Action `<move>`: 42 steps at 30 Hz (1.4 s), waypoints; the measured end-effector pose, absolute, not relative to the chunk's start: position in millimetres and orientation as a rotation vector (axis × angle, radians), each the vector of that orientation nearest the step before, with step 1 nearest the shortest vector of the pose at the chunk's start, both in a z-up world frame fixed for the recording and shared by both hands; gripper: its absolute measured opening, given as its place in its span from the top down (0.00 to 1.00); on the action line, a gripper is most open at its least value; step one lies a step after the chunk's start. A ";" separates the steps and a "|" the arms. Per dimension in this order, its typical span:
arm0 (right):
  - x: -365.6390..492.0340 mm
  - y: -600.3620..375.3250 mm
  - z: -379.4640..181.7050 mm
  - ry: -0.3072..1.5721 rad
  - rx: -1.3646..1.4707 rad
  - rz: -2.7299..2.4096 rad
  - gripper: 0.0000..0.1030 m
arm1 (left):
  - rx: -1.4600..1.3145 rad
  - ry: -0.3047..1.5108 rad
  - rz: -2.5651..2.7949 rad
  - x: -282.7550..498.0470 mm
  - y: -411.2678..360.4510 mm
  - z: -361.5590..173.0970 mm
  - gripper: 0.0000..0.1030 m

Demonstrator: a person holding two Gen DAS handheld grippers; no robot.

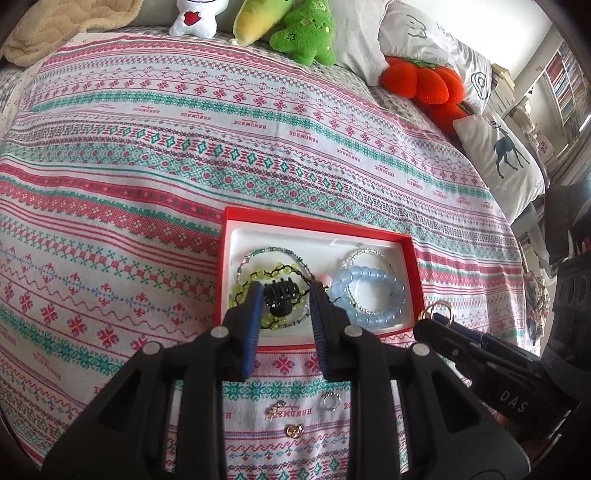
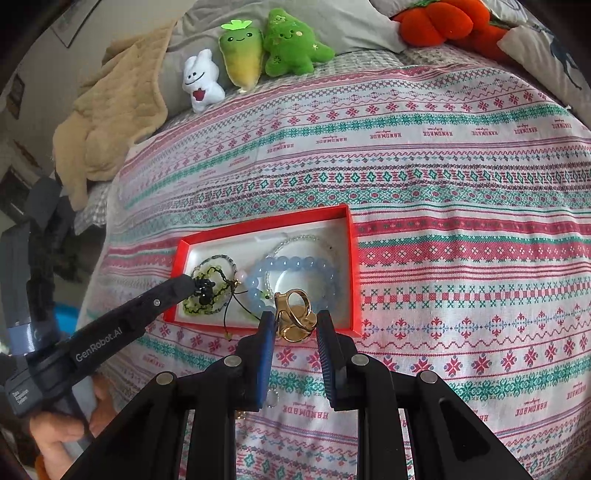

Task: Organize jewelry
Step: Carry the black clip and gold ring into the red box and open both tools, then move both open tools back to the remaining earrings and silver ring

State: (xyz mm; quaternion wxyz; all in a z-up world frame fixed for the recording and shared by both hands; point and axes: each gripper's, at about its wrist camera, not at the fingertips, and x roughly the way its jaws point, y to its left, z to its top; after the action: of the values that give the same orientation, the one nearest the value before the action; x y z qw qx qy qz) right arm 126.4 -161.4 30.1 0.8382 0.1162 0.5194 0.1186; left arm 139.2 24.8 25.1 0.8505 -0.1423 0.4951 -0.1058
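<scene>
Nearest my left gripper (image 1: 284, 291), three small pieces lay on the bedspread (image 1: 147, 155) between its arms: a gold knot (image 1: 294, 431), a gold charm (image 1: 276, 410) and a silver ring (image 1: 330, 401), all too small to make out well. In the right wrist view those pieces were mostly hidden behind the fingers. My right gripper (image 2: 294, 320) pinched a gold ring (image 2: 294, 317) just over the near edge of the red box (image 2: 349, 236). My left fingers stood apart on either side of a black hair clip (image 1: 282, 295); I could not tell whether they touched it. The clip sat on a green beaded bracelet (image 1: 255, 277), partly covering it. Beside it lay a blue beaded bracelet (image 1: 369, 295) over a silver one (image 1: 365, 254). Beyond, plush toys (image 1: 304, 33) lined the bed, cut off at the top.
</scene>
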 end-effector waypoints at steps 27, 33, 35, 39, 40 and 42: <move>111.1 -159.6 47.6 1.078 0.207 0.266 0.41 | -0.139 1.095 -0.192 92.8 31.4 33.3 0.30; 96.0 -172.4 44.6 1.114 0.196 0.228 0.37 | -0.118 1.167 -0.202 79.1 25.1 19.6 0.28; 92.9 -177.0 41.4 1.134 0.196 0.211 0.36 | -0.125 1.194 -0.207 75.7 23.6 15.0 0.28; 87.3 -182.6 34.3 1.172 0.204 0.189 0.36 | -0.148 1.235 -0.222 69.8 19.9 7.7 0.28; 86.0 -183.2 32.7 1.181 0.205 0.185 0.36 | -0.156 1.245 -0.226 68.5 19.1 5.4 0.28; 83.7 -183.7 30.1 1.193 0.202 0.178 0.36 | -0.165 1.259 -0.235 66.3 16.8 1.7 0.28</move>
State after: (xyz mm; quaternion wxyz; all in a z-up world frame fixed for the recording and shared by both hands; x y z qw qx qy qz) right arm 83.7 -183.7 30.1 0.8187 0.0950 0.5601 0.0834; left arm 66.3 16.8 1.7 0.7986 -0.0771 0.5867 -0.1097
